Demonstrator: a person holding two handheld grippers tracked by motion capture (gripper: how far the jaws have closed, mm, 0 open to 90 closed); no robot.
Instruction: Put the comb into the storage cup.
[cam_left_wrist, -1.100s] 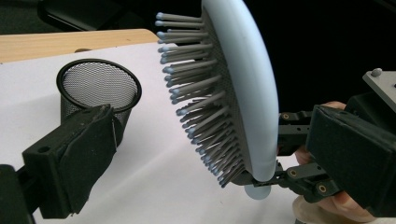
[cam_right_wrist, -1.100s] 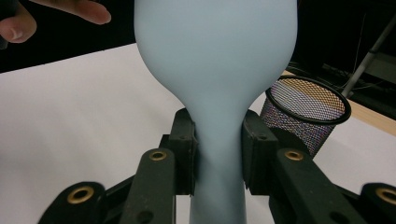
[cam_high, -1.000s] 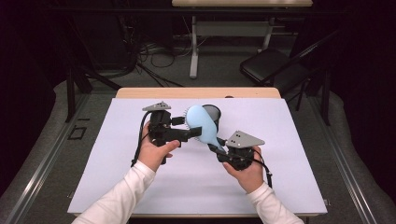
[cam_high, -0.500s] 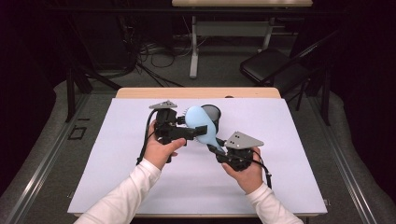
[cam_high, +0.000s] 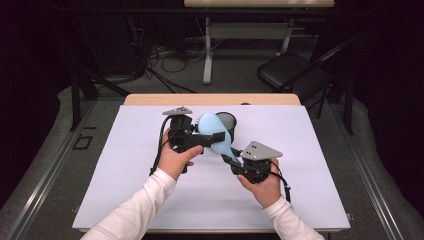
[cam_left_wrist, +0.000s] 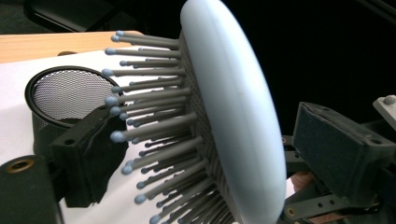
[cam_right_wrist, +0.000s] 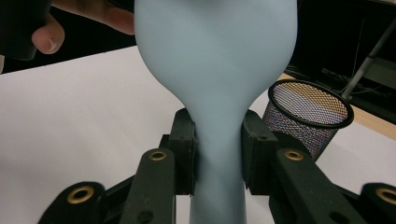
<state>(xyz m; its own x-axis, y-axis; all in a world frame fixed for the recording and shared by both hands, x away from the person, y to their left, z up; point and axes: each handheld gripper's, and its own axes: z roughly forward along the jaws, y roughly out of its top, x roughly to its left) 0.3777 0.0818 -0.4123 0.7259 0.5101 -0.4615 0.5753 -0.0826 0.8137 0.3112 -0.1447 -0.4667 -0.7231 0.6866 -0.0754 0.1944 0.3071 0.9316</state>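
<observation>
At frame centre above the tabletop (cam_high: 125, 200), the right claw (cam_right_wrist: 218, 154) clamps the light-blue hairbrush (cam_high: 216, 132) by its handle; the left claw (cam_left_wrist: 196, 154) gapes around its head, beside the mesh cup (cam_high: 227, 121).

Both forearms in white sleeves enter from the near edge and converge toward table centre. Left hand (cam_high: 175, 157) wraps the left gripper (cam_high: 204, 140), which points right; its jaws stand apart, one on each side of the pale blue plastic hairbrush (cam_high: 216, 134), neither pad clearly pressing it. Right hand (cam_high: 262, 182) holds the right gripper (cam_high: 228, 159) near and right of centre, pointing far-left, grey three-cornered plate on top. Its jaws are clamped on the brush's narrow handle neck, pads touching both sides. A thumb and fingertip of the left hand show at top left of the right gripper view.
</observation>
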